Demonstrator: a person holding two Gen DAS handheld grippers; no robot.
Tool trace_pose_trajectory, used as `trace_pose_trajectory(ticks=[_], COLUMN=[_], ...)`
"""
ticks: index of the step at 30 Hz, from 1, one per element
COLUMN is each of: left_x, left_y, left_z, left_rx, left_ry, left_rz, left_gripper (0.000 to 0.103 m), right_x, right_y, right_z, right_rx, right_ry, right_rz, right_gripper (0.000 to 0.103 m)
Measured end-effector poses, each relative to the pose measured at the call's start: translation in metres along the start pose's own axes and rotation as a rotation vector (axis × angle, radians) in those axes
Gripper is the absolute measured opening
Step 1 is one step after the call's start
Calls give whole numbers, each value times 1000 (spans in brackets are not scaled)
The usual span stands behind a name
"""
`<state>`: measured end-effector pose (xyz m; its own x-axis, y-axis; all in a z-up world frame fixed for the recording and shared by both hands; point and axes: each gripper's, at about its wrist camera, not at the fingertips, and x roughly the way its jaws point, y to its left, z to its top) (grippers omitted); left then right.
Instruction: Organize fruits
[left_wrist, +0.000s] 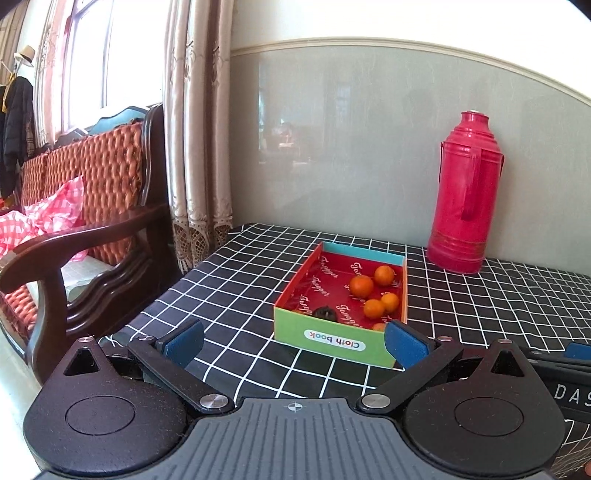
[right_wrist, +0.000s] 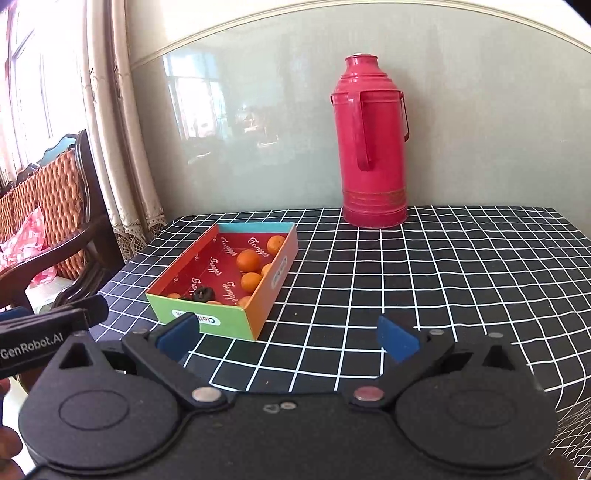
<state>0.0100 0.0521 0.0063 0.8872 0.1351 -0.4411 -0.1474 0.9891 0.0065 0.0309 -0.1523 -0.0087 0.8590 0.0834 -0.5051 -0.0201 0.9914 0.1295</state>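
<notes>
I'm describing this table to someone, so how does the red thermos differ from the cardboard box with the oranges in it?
The red thermos stands tall and upright against the wall, while the cardboard box lies low and flat nearer the table's front. The thermos is capped shut; the box is open-topped, showing oranges and a dark item. The thermos is one colour; the box has green, orange and blue sides. Both rest on the checked tablecloth.

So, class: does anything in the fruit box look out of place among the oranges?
Yes. A small dark lump lies near the front of the box, unlike the bright oranges around it. What it is cannot be told. Both grippers are open and empty.
</notes>
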Motion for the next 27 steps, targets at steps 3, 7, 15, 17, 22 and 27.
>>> trace_pose_trajectory(ticks=[3,7,15,17,22,27], left_x=[2,1,4,3,4,6], left_y=[-2,-3,-6,-6,-9,-12], left_z=[-2,-4,-2,-2,-2,-1], left_rx=[4,9,16,16,23,34], left_ry=[3,6,3,2,0,5], left_rz=[6,7,5,2,-4,-7], left_gripper=[103,103,103,103,103,103], right_x=[1,2,2,2,3,3], right_y=[-1,-1,-2,-3,-2,-1], right_z=[-1,-3,-2,-2,-2,-1], right_rx=[17,19,22,24,19,17], right_ry=[2,9,6,5,3,-4], right_rz=[0,2,2,2,-7,-22], right_gripper=[97,97,97,97,97,97])
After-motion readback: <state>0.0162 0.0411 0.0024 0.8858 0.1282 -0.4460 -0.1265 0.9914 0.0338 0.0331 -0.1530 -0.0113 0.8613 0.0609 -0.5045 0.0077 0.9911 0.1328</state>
